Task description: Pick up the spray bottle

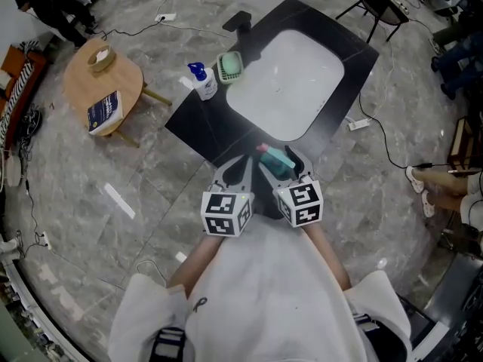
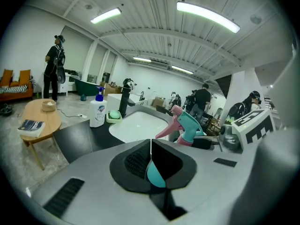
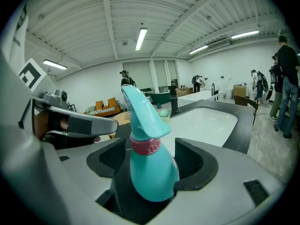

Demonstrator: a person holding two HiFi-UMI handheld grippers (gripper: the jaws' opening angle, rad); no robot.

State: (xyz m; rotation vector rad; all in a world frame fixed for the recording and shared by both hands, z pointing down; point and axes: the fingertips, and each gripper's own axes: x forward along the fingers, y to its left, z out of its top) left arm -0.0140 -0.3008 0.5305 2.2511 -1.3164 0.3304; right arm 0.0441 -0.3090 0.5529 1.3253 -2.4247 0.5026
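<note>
Right gripper (image 3: 150,157): jaws spread wide either side of the spray bottle (image 3: 151,172), with gaps showing at both pads, so no squeeze is visible. Left gripper (image 2: 151,149): jaws pressed together, nothing clearly pinched; a small teal patch sits under the tips, can't tell what. The bottle is upright at the near edge of the black tabletop (image 1: 198,127), in front of the white sink (image 1: 290,81). Progress: the bottle looks bracketed only. Closing on it and lifting are still left.
</note>
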